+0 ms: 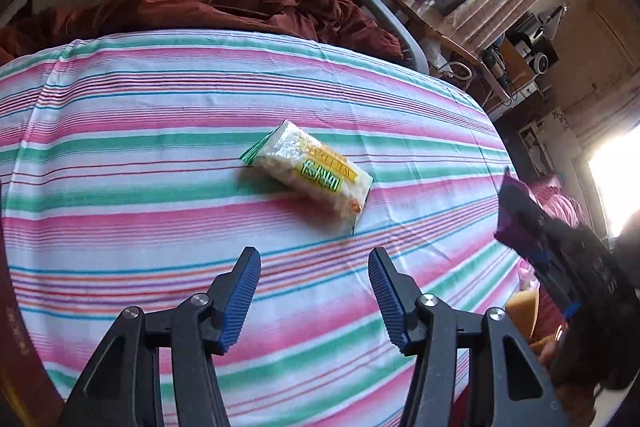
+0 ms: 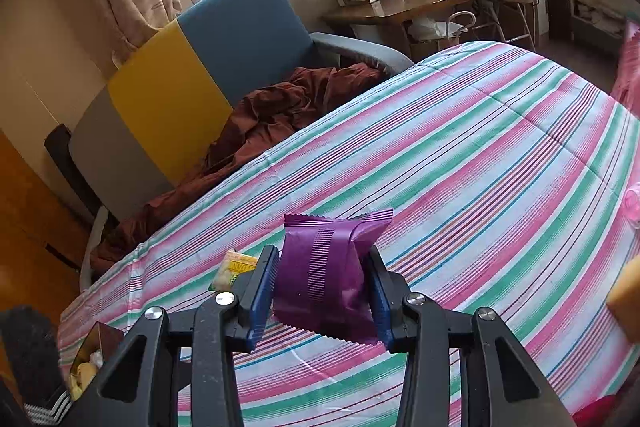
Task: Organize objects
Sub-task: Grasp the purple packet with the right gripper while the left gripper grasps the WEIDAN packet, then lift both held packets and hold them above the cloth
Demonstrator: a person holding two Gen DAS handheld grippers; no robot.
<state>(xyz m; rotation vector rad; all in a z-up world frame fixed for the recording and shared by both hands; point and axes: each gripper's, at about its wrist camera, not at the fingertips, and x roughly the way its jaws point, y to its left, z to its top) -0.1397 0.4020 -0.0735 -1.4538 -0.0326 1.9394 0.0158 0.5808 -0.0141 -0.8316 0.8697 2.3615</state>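
Left gripper (image 1: 314, 291): jaws apart with nothing between them, held above the striped sheet (image 1: 120, 147) that covers the bed. No contact with any item.

Snack pack (image 1: 308, 169), clear wrapper with yellow and green print: lies flat on the striped sheet, ahead of the left gripper and apart from it, set at a slant across the stripes. In the right wrist view only a corner of it shows, beside the right gripper's left finger.

Right gripper (image 2: 324, 283): closed on a purple packet (image 2: 328, 267), blue pads pressing its two sides. The packet stands roughly upright between the fingers, crimped edges top and bottom, lifted clear of the sheet. The left wrist view shows this gripper and packet at the right edge, raised over the bed's side.

Surroundings: a rumpled brown cloth (image 2: 272, 115) lies on a chair (image 2: 240, 23) with blue and yellow back panels, beside the bed. An open box (image 2: 92, 359) with pale contents sits at the lower left of the right wrist view.
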